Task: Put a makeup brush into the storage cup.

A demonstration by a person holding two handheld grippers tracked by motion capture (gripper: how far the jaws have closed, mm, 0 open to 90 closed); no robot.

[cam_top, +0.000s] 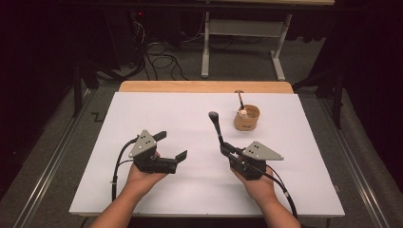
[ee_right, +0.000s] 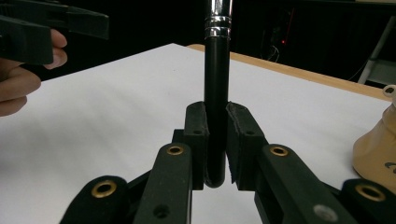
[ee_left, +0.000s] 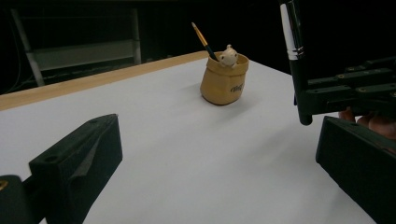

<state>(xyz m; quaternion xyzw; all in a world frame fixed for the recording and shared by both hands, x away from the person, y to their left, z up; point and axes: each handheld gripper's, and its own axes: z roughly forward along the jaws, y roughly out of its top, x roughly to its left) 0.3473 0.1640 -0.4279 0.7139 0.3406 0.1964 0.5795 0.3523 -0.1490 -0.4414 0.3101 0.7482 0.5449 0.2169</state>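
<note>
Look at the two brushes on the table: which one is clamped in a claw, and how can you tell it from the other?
The thick black brush, clamped upright in the right claw. The other, a thin brush, stands in the tan pot with no claw on it.

Only 1 piece of writing shows: a short dark word printed on the side of the small tan sack-shaped ceramic pot [ee_left: 223, 84], low on its belly, below the little cream figure [ee_left: 228, 56] perched on its rim. In the left gripper view the letters are too small and blurred to read. In the right gripper view a dark fragment of print sits on the pot's [ee_right: 376, 144] edge, also unreadable.
</note>
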